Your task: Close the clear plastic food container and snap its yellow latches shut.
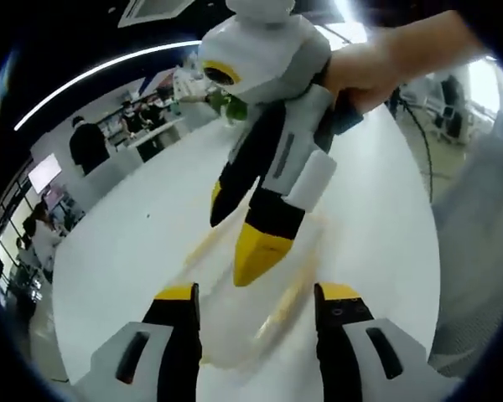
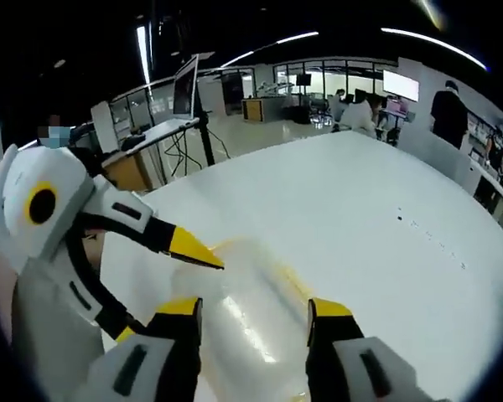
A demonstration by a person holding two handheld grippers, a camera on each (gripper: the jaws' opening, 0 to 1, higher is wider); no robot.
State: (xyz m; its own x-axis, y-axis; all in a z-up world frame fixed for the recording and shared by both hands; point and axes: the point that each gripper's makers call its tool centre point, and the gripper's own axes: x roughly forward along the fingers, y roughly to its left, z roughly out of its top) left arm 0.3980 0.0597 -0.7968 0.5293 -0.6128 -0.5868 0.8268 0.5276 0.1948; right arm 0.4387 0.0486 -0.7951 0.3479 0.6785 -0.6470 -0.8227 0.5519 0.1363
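The left gripper (image 1: 256, 306) is held low over the white bench (image 1: 134, 243), its fingers (image 1: 178, 303) spread apart astride the clear container (image 1: 235, 327), blurred here. The right gripper (image 2: 254, 316), gripped by a hand (image 1: 386, 59), is angled down, fingers (image 2: 329, 314) apart over the container's yellow-edged lid; contact cannot be told.

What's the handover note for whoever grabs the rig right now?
Left tool: open, jaws straddling the clear container on the white table, not gripping.
Right tool: open, hovering over the same container; in the left gripper view its yellow tips point down at the container.
Container is motion-blurred; yellow latches show along its edges, but closed or open cannot be told.
Done: both tools positioned at the container.
Left: confirm the lid is seated, then snap each latch.
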